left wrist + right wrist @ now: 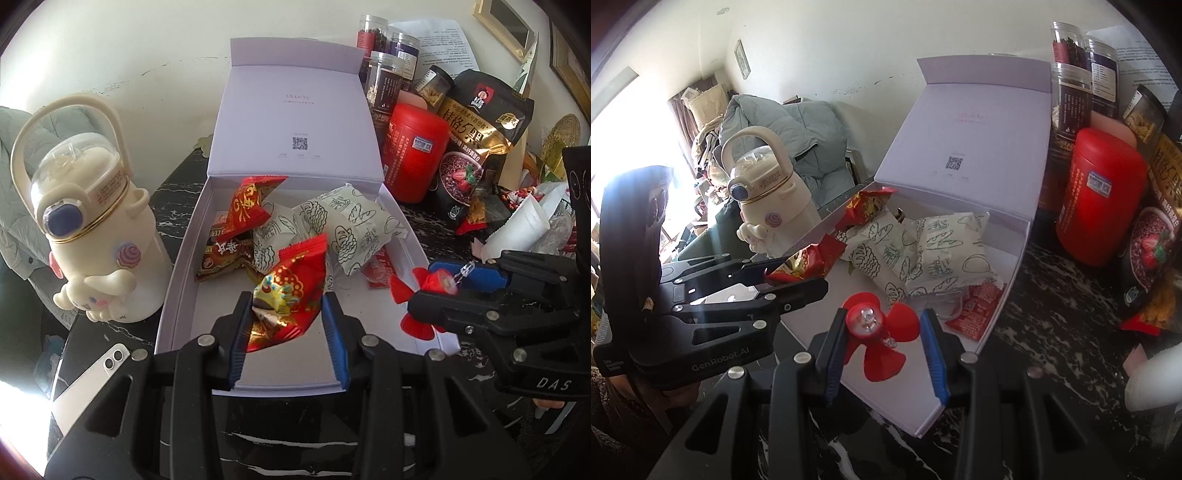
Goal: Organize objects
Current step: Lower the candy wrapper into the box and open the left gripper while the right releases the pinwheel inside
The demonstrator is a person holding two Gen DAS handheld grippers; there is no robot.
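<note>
Snacks and a toy fan hang over an open gift box as two hand-held grippers work side by side above a dark marbled table [1067, 325]. Nearest the lens, the left hand-held gripper [288, 325] is clamped on a red and gold snack packet [291, 295], its blue pads pressing the crinkled wrapper from both sides over the near, bare end of the white box [177, 280]. Just to its right, the right hand-held gripper [882, 332] pinches the hub of a small red fan [882, 328], whose blades spread out between the narrow jaws above the box's front edge. Deeper inside the box lie several white packets printed with bread drawings [354, 229], more red packets [245, 206] and a brown one against the left wall. The box lid [295, 110] stands upright behind them, showing a small printed code. Left of the box stands a cream cartoon water bottle [88, 206], with a white phone [96, 373] lying near its base. Right of the box crowd a red canister [413, 151], a black oatmeal bag [476, 147] and clear jars [388, 74] toward the wall.
</note>
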